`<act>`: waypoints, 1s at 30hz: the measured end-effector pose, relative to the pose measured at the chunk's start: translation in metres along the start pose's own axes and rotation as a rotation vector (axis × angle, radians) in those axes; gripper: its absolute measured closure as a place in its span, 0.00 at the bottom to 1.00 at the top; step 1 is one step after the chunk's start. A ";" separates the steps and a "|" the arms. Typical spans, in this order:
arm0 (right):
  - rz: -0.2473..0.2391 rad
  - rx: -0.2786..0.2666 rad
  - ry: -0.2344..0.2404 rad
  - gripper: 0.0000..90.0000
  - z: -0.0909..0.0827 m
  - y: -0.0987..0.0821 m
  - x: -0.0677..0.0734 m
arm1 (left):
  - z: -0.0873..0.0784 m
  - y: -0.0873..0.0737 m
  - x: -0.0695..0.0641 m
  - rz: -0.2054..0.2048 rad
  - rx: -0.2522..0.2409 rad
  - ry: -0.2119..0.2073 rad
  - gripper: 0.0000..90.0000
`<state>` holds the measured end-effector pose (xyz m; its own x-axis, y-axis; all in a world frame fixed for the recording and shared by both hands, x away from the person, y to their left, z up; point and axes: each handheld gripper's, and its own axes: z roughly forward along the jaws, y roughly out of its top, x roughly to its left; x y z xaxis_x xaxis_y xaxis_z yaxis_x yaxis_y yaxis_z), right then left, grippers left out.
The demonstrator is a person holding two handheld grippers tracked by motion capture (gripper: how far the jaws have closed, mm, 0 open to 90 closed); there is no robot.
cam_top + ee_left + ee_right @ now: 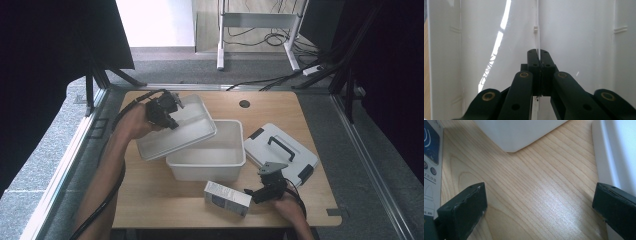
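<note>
Wooden table (150, 200): left gripper (167, 112) pinches tilted white tray (192, 131); right gripper (250, 192) spread beside carton (227, 198).

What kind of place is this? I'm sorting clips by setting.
Probably a lab or recording booth, not a home: black curtains flank a small wooden table, a metal frame rail runs alongside it, and cables trail across the grey carpet beyond.
</note>
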<state>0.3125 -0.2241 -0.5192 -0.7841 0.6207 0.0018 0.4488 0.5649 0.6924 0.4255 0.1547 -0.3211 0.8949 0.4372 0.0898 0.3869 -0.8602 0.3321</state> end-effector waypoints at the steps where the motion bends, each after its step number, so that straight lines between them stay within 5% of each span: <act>1: 0.000 0.000 -0.001 0.00 0.000 0.000 0.000 | -0.001 -0.003 0.001 -0.010 0.000 0.004 0.99; 14: 0.000 0.001 0.001 0.00 0.000 0.000 0.000 | -0.015 -0.060 0.020 -0.195 -0.009 0.070 0.99; 22: -0.001 0.001 0.001 0.00 0.000 0.000 0.000 | -0.024 -0.097 0.028 -0.274 -0.001 0.112 0.99; 30: 0.002 0.001 0.003 0.00 0.000 0.000 0.000 | -0.020 -0.125 0.031 -0.325 0.019 0.110 0.99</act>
<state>0.3123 -0.2240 -0.5191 -0.7844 0.6202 0.0049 0.4505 0.5644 0.6917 0.4005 0.2810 -0.3407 0.6952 0.7140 0.0830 0.6531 -0.6756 0.3421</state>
